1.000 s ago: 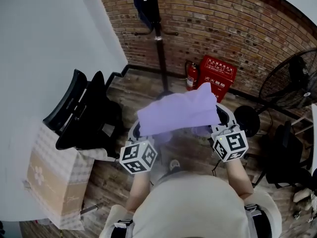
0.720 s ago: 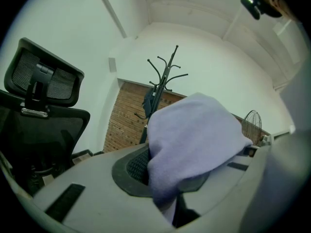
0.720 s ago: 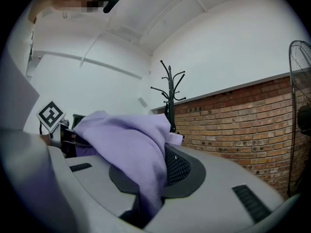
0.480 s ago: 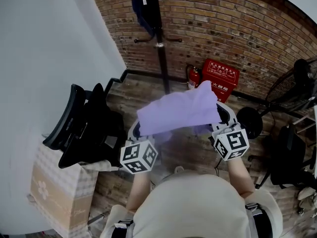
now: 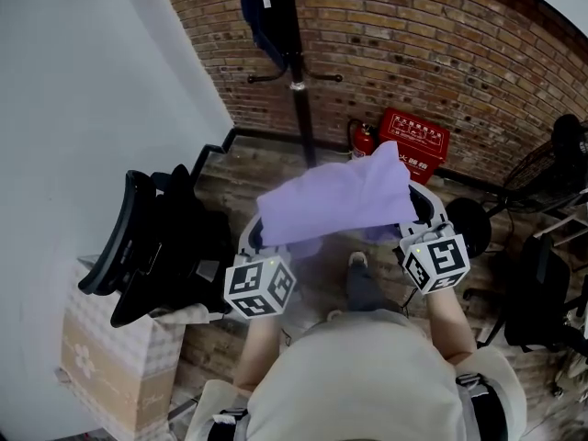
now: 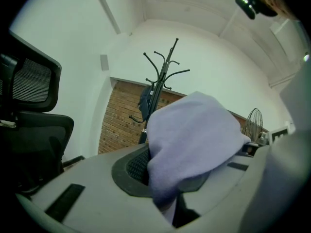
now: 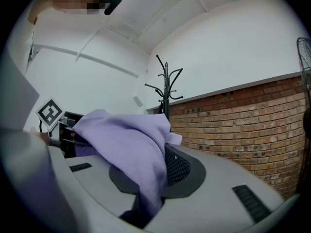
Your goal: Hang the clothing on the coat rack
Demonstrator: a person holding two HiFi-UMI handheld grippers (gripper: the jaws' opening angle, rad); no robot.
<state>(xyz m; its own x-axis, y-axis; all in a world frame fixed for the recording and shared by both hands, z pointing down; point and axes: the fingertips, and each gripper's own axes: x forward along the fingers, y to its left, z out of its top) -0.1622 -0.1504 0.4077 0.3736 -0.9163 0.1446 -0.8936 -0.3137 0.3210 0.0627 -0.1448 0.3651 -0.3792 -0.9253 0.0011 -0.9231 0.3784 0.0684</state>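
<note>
Holding purple clothing up in the air, spread out wide between two grippers, above the wooden floor. Left gripper jaws squeezed tight on one end of the cloth, with purple folds piled over the black pads. Right gripper jaws pinched on the other end the same way, with cloth tucked down into the gap. Both held out in front of the person, each with a marker cube on it. Straight ahead and well apart from the cloth: tall black coat rack by the brick wall, with a dark blue garment already up on it. Near the foot of the wall: small fire extinguisher just beside a red box. Off to the left: black office chair and a cardboard box by the white wall. Off to the right: round black fan
</note>
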